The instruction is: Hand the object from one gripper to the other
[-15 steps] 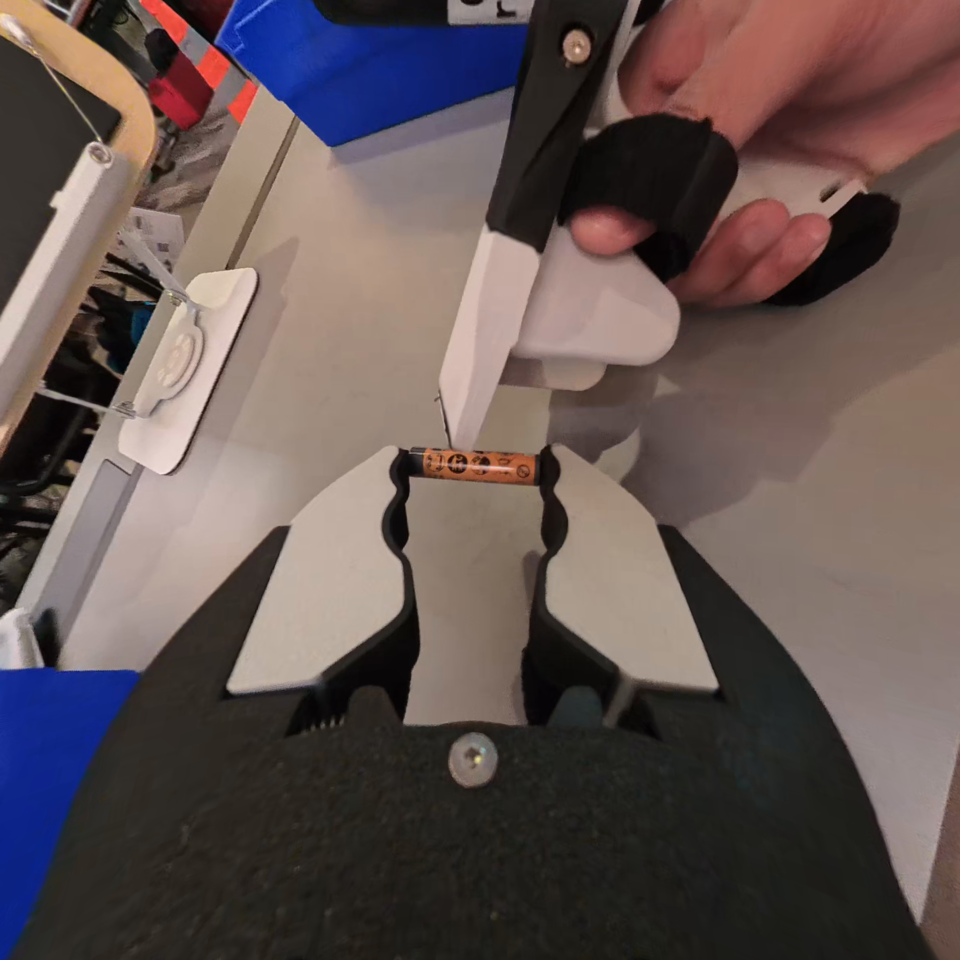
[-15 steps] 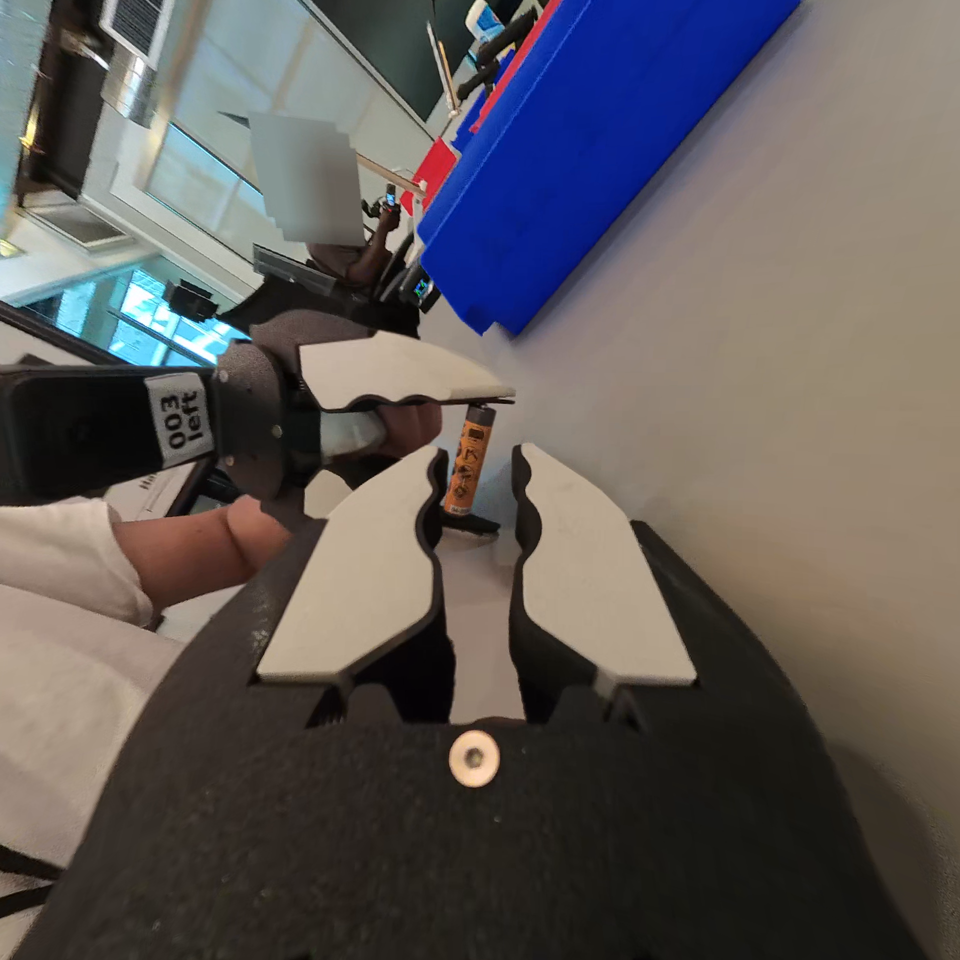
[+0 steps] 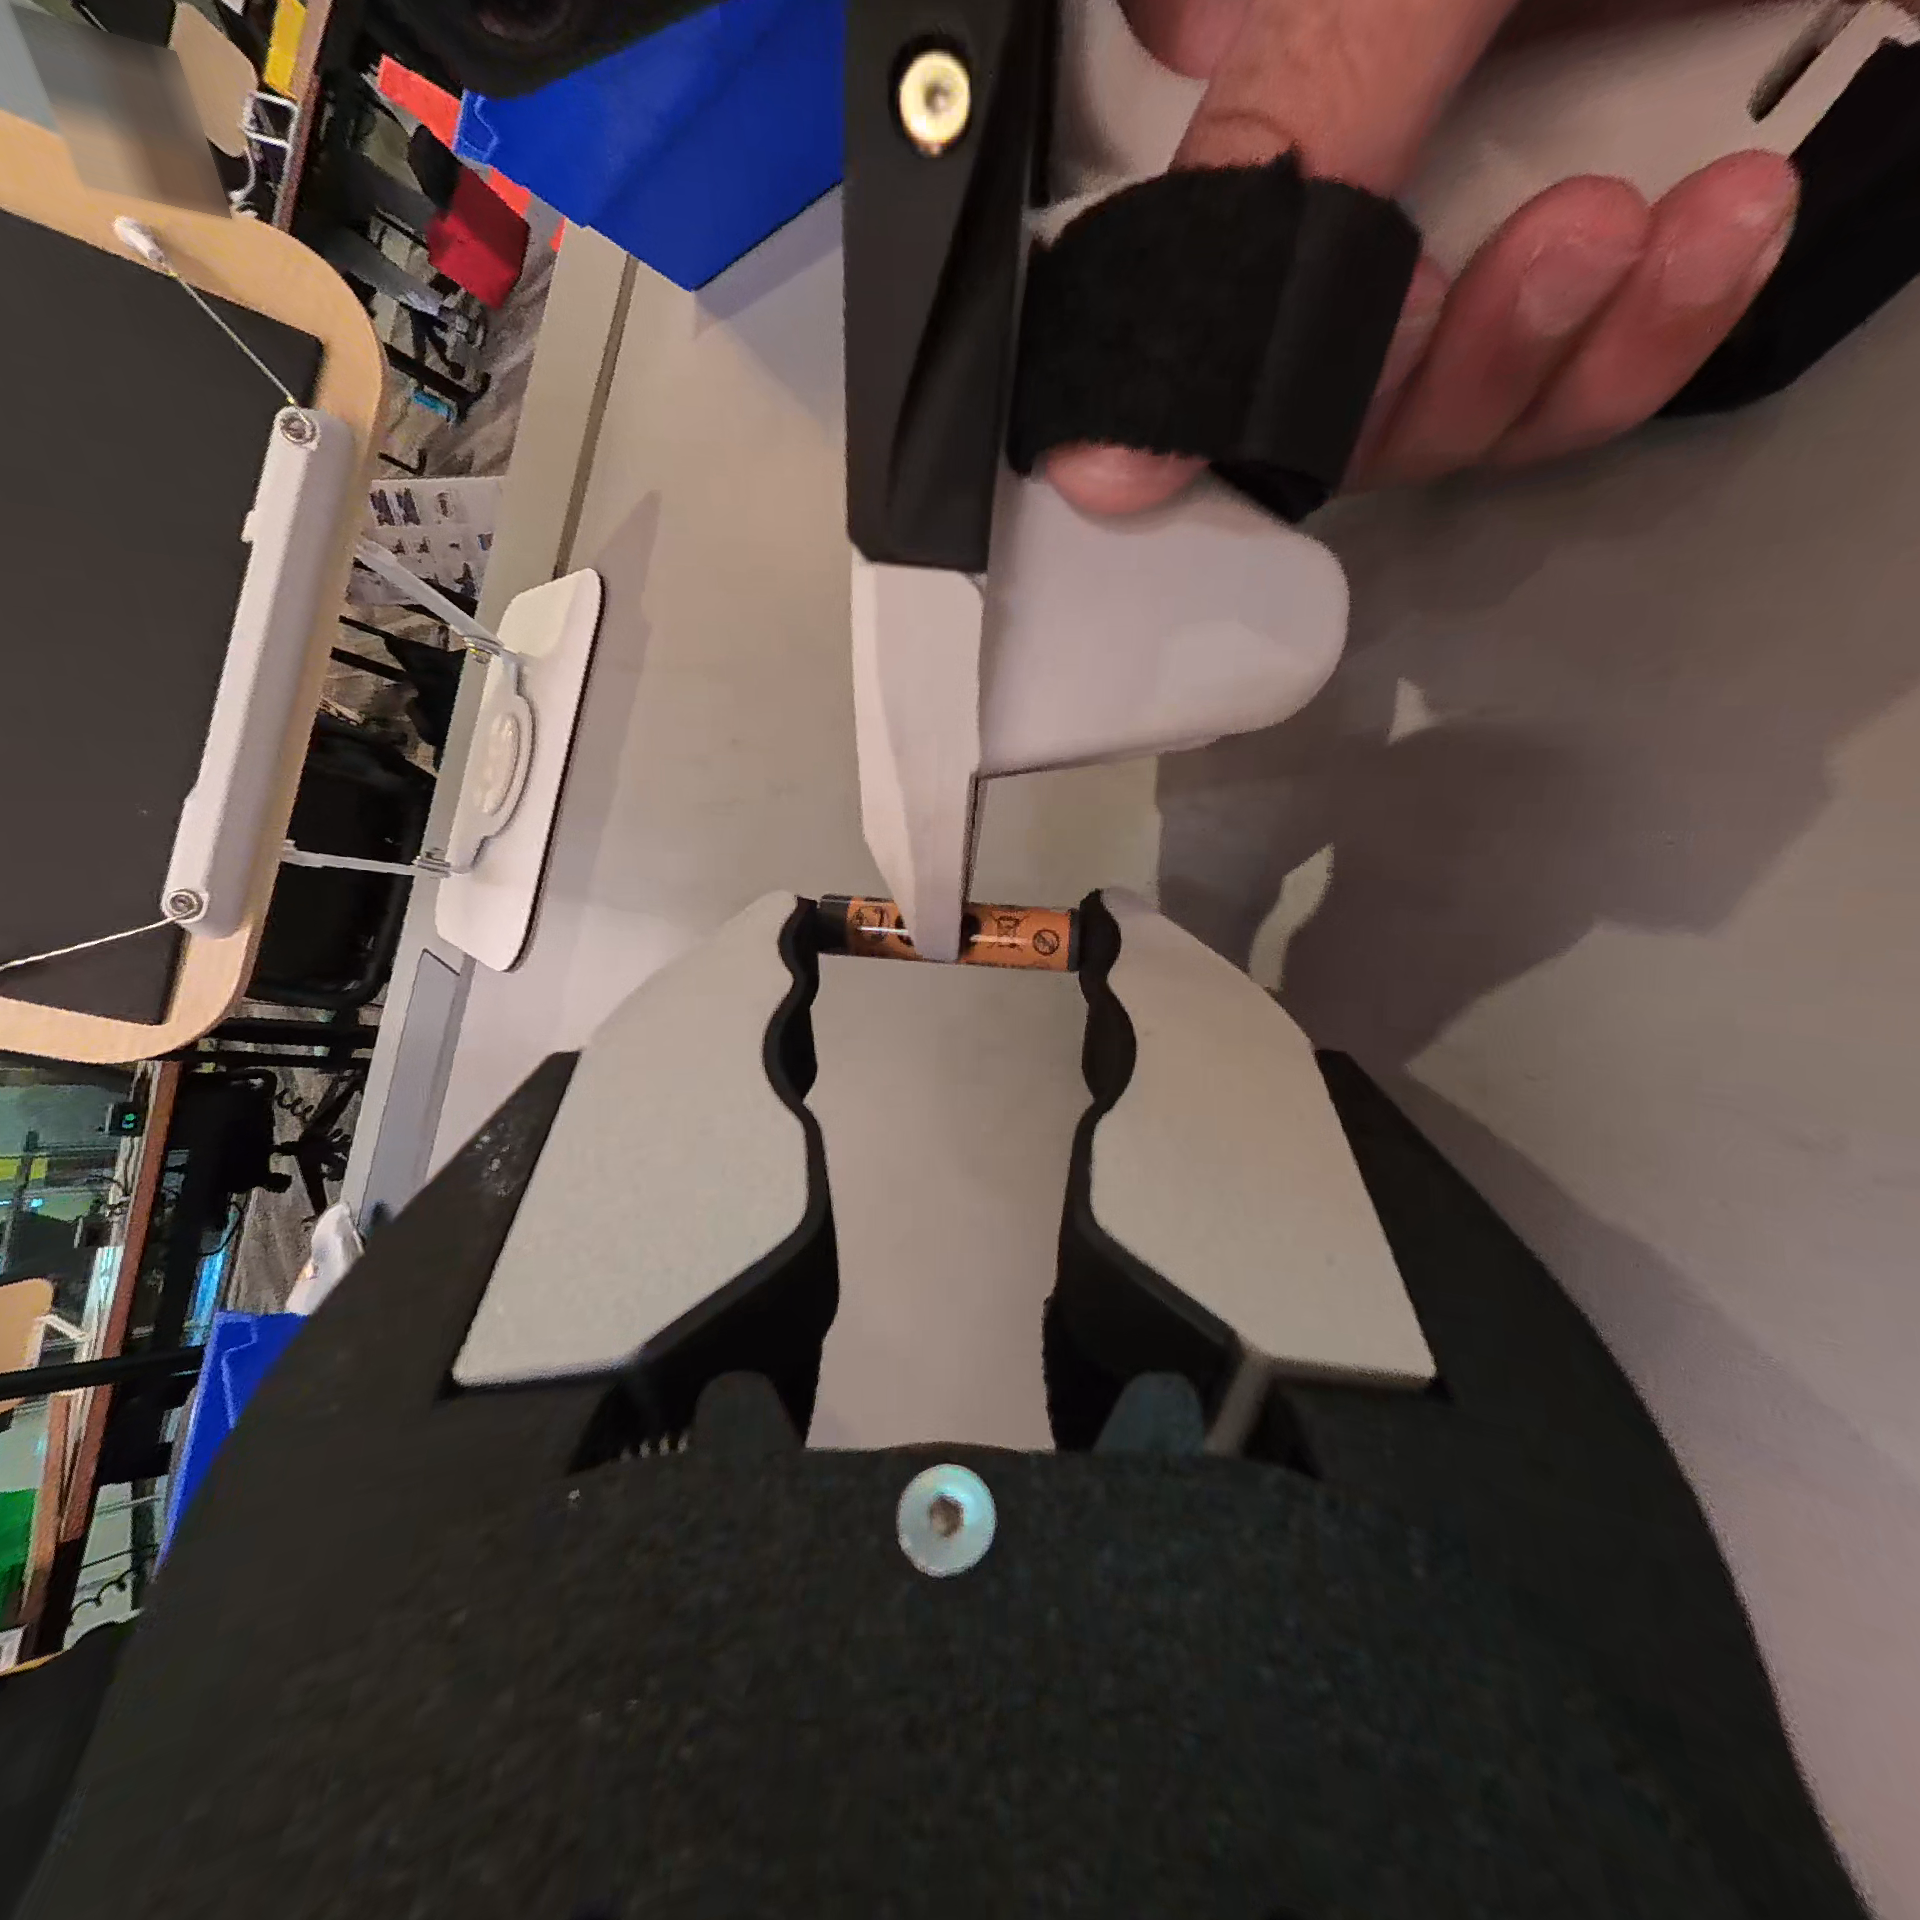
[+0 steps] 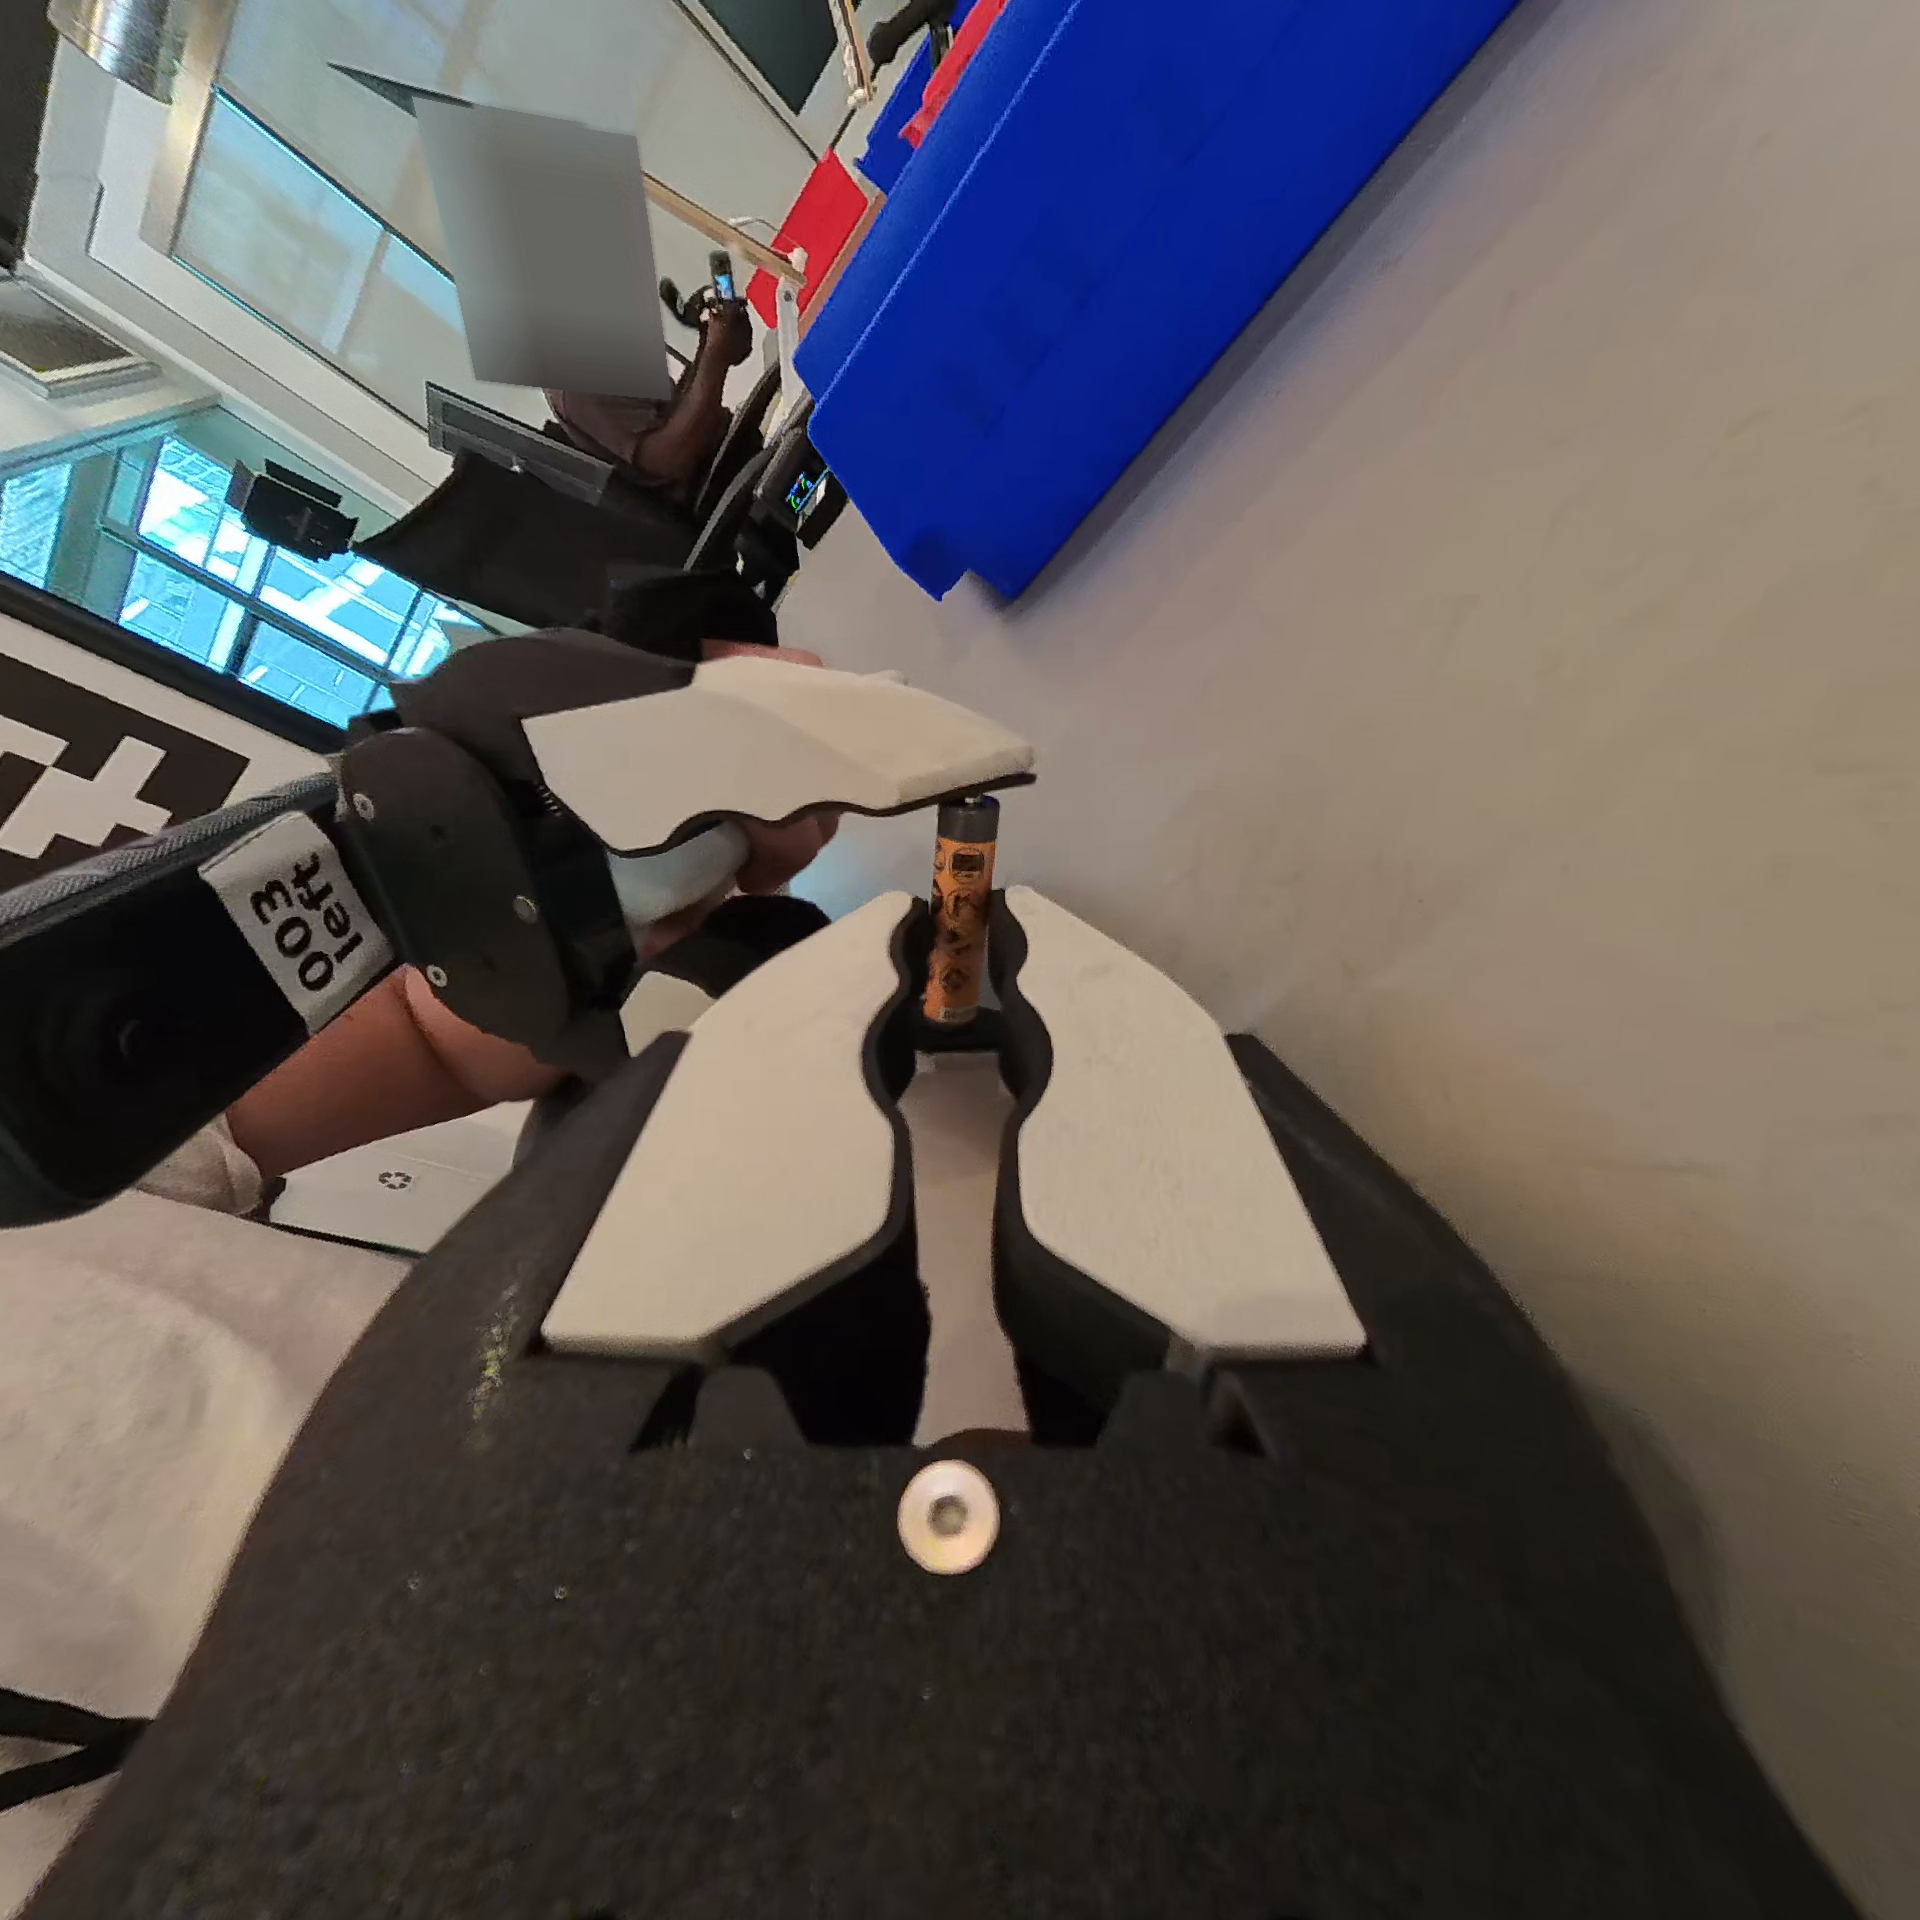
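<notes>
Battery (image 3: 1003,933): orange and black AAA cell with small printed symbols, held end to end between the left gripper's (image 3: 948,935) fingertips, above the grey table (image 3: 1558,1039).
Right gripper (image 4: 961,940): fingers close on either side of the cell's middle; firm contact cannot be told.
Left wrist view only: right-hand fingers (image 3: 1558,301) under a black strap.
Right wrist view only: the cell's top cap, a white printed label (image 4: 312,925) on the left gripper, blue bins (image 4: 1122,270).
</notes>
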The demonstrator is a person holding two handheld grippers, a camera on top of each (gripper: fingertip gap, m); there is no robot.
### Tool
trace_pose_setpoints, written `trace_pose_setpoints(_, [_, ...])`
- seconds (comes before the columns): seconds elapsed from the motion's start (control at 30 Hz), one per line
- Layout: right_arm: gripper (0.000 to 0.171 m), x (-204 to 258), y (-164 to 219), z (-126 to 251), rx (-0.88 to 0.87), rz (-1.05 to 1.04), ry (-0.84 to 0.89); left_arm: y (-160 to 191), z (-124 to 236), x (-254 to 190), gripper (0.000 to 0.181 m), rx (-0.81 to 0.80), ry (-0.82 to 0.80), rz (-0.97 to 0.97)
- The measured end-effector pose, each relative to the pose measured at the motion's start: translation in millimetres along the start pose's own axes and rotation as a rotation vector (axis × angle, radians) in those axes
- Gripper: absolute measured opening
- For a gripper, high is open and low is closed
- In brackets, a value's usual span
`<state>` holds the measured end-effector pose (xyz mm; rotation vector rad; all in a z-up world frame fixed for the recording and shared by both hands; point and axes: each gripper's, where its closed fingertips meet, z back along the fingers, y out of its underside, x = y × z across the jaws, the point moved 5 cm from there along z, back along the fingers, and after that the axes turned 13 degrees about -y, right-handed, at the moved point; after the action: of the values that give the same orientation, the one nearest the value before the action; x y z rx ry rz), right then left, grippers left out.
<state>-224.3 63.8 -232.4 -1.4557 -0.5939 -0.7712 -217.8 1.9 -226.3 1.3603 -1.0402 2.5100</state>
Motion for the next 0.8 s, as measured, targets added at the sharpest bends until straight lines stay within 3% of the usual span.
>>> trace_pose_setpoints(0.2, [0.010,1.9,-0.2,2.7,0.045,-0.009,-0.006,-3.3,3.7,-1.8,0.048,-0.034,-0.003,0.016])
trace_pose_setpoints(0.23, [0.010,2.6,-2.7,5.5,0.046,0.009,0.006,-3.3,5.7,0.7,0.050,-0.043,0.001,0.057])
trace_pose_setpoints(0.3, [0.010,5.1,-13.5,19.5,0.040,0.072,0.070,4.9,7.6,10.7,0.069,-0.002,-0.011,0.190])
trace_pose_setpoints(0.37, [0.010,19.7,-35.8,44.3,0.022,0.155,0.129,21.1,9.2,21.6,0.071,0.080,-0.016,0.330])
trace_pose_setpoints(0.47, [0.010,56.1,-85.9,112.5,-0.023,0.326,0.325,47.0,18.1,31.2,0.060,0.186,-0.008,0.577])
trace_pose_setpoints(0.53, [0.010,73.8,-115.1,176.6,-0.048,0.368,0.539,54.6,31.5,25.7,0.059,0.156,0.068,0.741])
trace_pose_setpoints(0.67, [0.010,61.2,-131.7,296.6,0.004,0.169,0.977,62.4,54.1,19.8,0.061,0.116,0.114,0.900])
trace_pose_setpoints(0.8, [0.010,10.7,-126.6,341.0,0.049,-0.057,1.131,54.5,61.3,28.6,0.059,0.041,0.093,0.936])
